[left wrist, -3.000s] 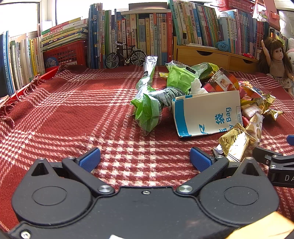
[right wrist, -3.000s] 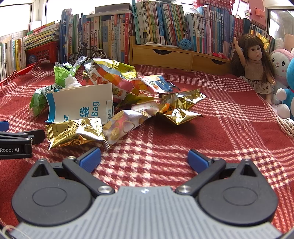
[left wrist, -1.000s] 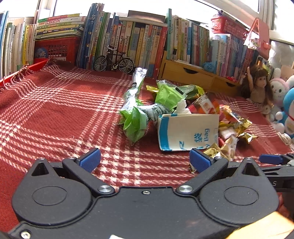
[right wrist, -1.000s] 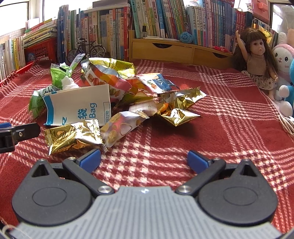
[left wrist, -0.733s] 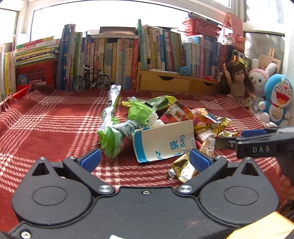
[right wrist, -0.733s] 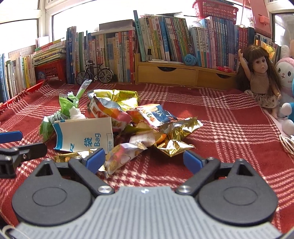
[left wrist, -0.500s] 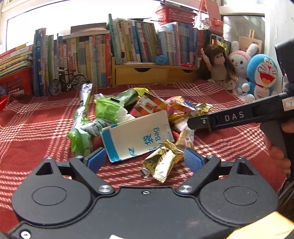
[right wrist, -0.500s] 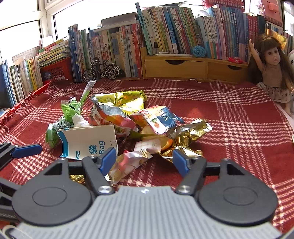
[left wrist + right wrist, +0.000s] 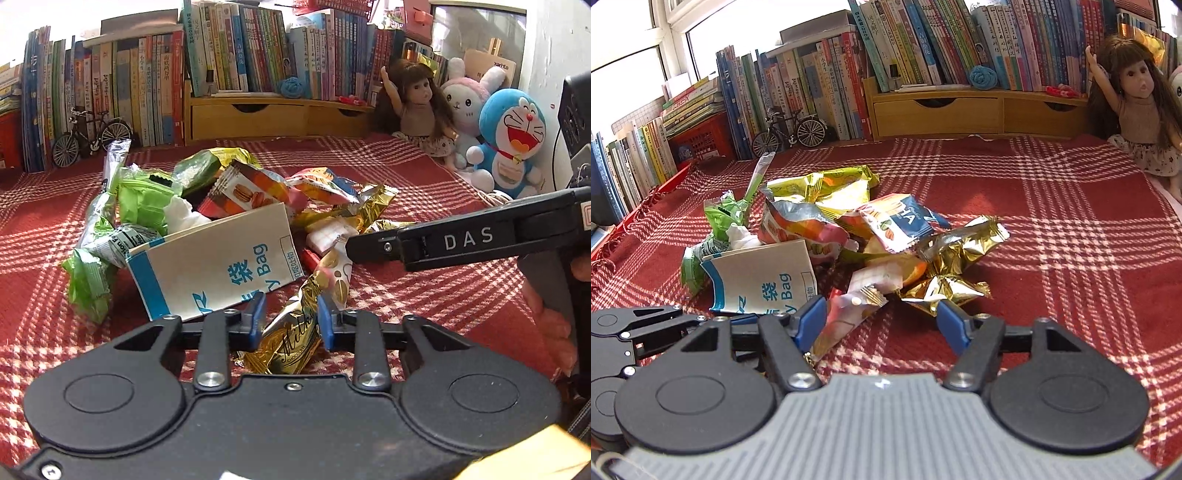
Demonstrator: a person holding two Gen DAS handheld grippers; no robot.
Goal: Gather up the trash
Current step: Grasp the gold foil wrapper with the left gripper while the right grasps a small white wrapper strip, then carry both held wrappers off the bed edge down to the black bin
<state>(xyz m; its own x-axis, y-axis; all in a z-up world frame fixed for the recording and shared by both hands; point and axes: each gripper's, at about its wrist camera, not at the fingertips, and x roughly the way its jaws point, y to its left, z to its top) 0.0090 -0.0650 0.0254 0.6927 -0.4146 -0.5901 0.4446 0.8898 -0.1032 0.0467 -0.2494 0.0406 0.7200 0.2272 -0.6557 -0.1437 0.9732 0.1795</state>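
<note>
My left gripper [image 9: 290, 317] has just been closing, and its blue pads now pinch the gold chocolate wrapper [image 9: 291, 341], the piece of the trash pile nearest me. The foil is slick and crumpled, so I judge it could slide out as I lift, or drag the pale peanut packet [image 9: 338, 273] that touches its far end. My right gripper [image 9: 881, 319] has its jaws partly apart, and the pink-and-white wrapper [image 9: 846, 319] lies between them against the left pad, not pinched; closing here might catch only a corner. The two tools sit close together, so they could knock each other. Just behind the gold wrapper lies the white paper bag [image 9: 218, 262], flat on the red plaid cloth [image 9: 406, 177], its mouth facing the green wrappers [image 9: 136, 201]; what it holds I cannot tell. Farther beyond the gold wrapper, the wooden drawers [image 9: 273, 118] are closed.
</note>
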